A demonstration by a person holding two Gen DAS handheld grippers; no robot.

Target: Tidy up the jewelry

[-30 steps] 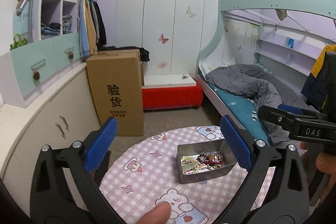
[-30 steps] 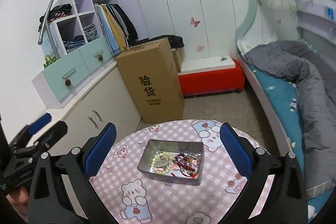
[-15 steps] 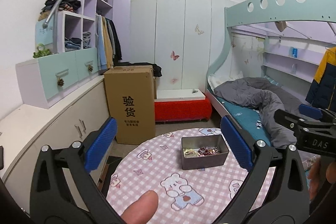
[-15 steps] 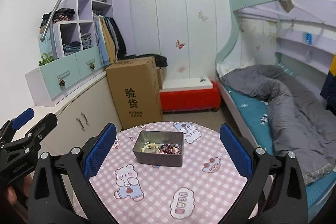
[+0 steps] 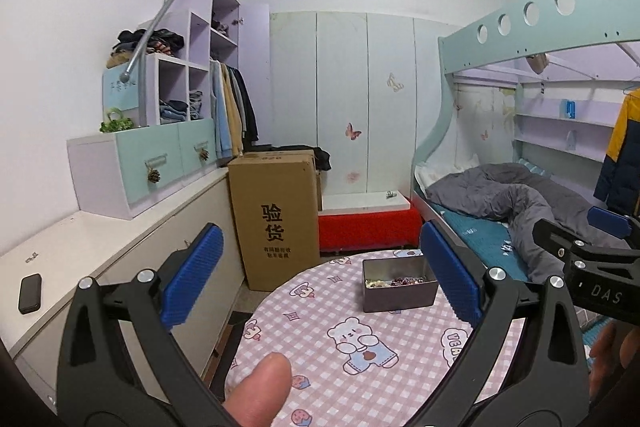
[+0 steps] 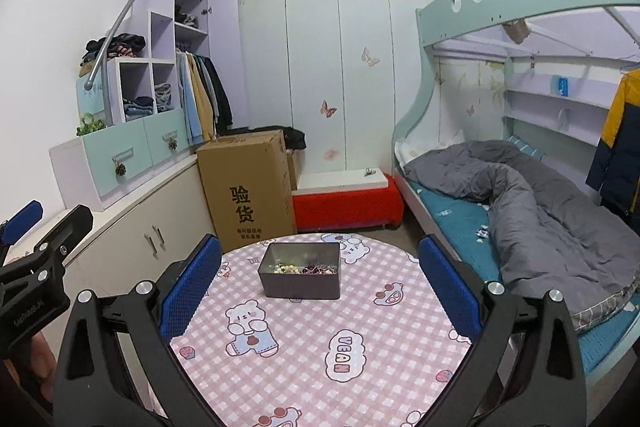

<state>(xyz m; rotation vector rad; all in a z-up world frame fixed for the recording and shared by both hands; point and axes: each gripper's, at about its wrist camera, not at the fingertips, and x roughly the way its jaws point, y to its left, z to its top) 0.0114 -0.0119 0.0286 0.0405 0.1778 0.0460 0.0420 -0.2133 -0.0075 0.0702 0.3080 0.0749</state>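
Note:
A grey metal tin [image 5: 398,285] holding mixed bead jewelry [image 5: 394,281] sits on the far side of a round table [image 5: 340,347] with a pink checked cloth. It also shows in the right wrist view [image 6: 300,277], with the beads [image 6: 304,269] inside. My left gripper [image 5: 320,279] is open and empty, held back from the tin, above the table's near left side. My right gripper [image 6: 318,279] is open and empty, held above the table's near side, facing the tin. Each gripper shows at the other view's edge.
A tall cardboard box [image 5: 276,215] stands behind the table, a red bench [image 5: 366,227] beside it. A white counter [image 5: 80,247] with a black phone [image 5: 30,293] runs along the left. A bunk bed [image 6: 520,203] with a grey duvet is at right.
Both grippers have pulled back and tilted up from the tin, so it looks smaller and farther. Both stay open and empty.

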